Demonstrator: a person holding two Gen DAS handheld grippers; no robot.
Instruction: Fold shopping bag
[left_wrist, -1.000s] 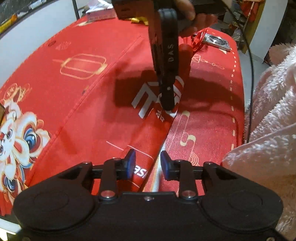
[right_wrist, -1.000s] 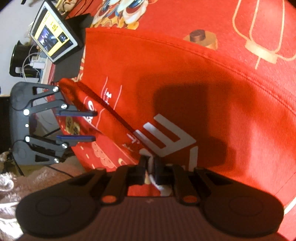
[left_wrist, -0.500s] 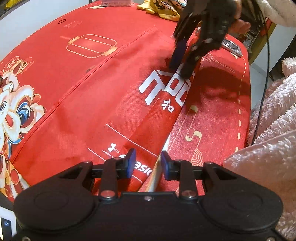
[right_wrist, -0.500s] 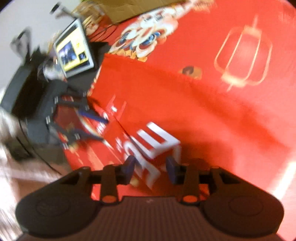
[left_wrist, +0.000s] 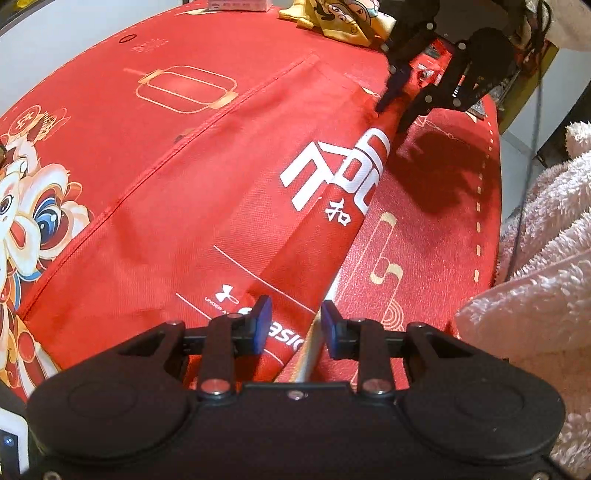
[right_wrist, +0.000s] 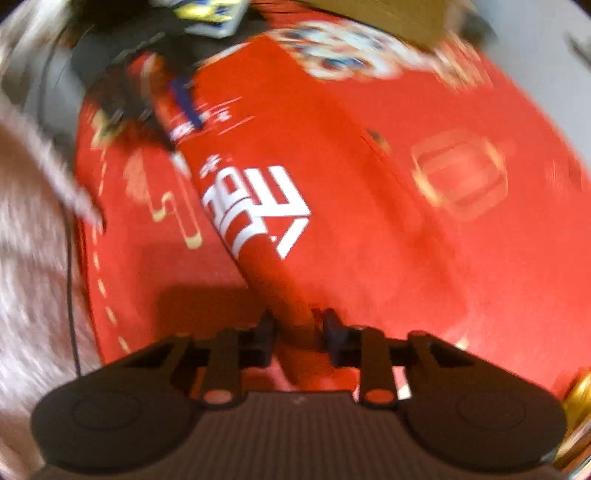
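The red shopping bag lies flat on the red tablecloth, white print up. One long edge is folded up into a ridge. My left gripper is shut on the near end of that ridge. In the blurred right wrist view the left gripper clamps the bag at the far end. My right gripper straddles the ridge's other end near the bag's top. Its jaws are closing with the fold between them, and a thin gap shows at one pad.
A person's pink fluffy sleeve fills the right side beyond the table's edge. A yellow printed cloth and a white box lie at the far end. A black cable hangs past the right edge.
My right gripper let go of the middle of the fold, rolled, and moved along the ridge to its far end, with its jaws wider apart. The left gripper kept its hold and stayed put.
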